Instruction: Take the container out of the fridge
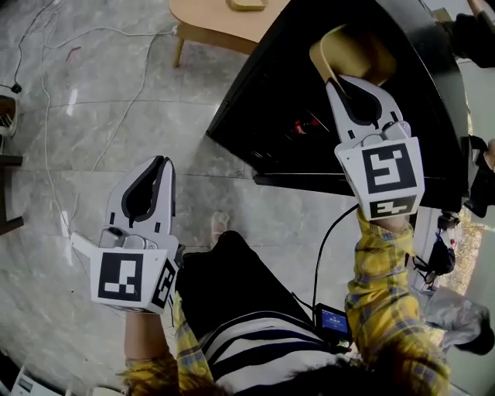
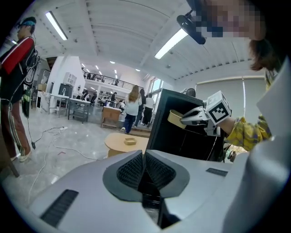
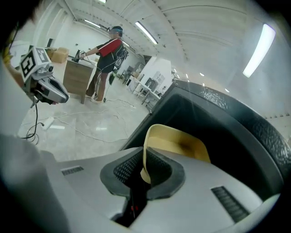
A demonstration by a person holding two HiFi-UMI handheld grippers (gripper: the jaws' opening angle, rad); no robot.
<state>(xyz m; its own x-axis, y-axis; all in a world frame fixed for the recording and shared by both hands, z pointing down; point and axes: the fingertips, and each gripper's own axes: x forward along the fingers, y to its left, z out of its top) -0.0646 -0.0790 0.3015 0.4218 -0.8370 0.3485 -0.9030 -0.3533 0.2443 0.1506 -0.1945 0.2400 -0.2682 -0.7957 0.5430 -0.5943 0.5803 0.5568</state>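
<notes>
A shallow beige container (image 1: 354, 48) hangs in front of the black fridge (image 1: 294, 108), held by its rim. My right gripper (image 1: 336, 79) is shut on that rim; in the right gripper view the thin edge of the container (image 3: 178, 144) sits pinched between the ribbed pads (image 3: 126, 167). The fridge's dark inside (image 3: 218, 118) lies behind it. My left gripper (image 1: 164, 164) hovers low at the left over the floor, shut with nothing in it. The left gripper view shows its pads (image 2: 132, 168) pressed together, and beyond them the right gripper (image 2: 187, 119) with the container (image 2: 175, 117) by the fridge (image 2: 182, 136).
A round wooden table (image 1: 216, 23) stands left of the fridge with a small tan object (image 2: 129, 141) on it. White cables (image 1: 54, 116) trail over the marble floor. A person in red (image 3: 107, 63) and other people (image 2: 132, 107) stand farther off.
</notes>
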